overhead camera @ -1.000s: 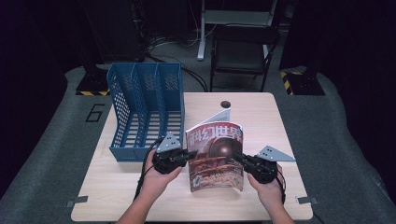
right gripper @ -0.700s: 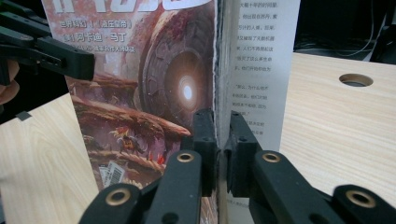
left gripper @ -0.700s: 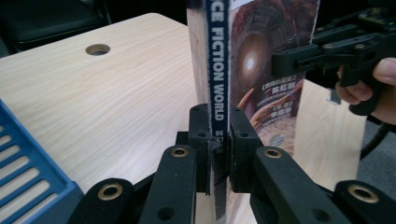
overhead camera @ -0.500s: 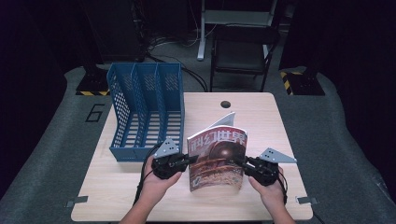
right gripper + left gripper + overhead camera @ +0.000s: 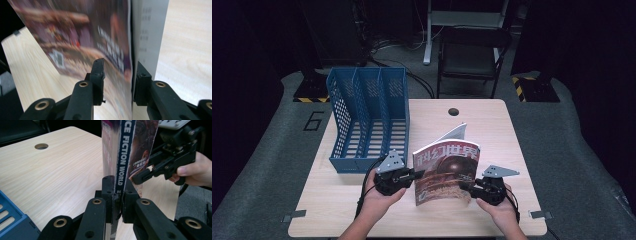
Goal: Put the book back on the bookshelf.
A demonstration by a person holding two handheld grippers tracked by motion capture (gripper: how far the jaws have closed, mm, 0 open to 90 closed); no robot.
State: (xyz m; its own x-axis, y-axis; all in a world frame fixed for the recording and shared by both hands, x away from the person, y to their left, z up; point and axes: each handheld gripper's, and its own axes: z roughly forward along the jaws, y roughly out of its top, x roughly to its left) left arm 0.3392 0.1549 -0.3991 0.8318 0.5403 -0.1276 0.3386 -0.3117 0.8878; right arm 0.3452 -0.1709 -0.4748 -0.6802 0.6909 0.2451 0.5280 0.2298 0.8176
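Magazine [image 5: 446, 172] upright on worktop [image 5: 492, 125], spine clamped in left gripper [image 5: 117, 195]; right gripper [image 5: 118, 77] just opening, straddling blurred cover edge, pads clear.

One magazine [image 5: 446, 172], one file rack [image 5: 369, 117]

Upright magazine [image 5: 446, 172], spine clamped

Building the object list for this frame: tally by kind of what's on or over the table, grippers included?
Magazine: 1
Blue file rack: 1
Handheld grippers: 2, left gripper and right gripper
Total: 4
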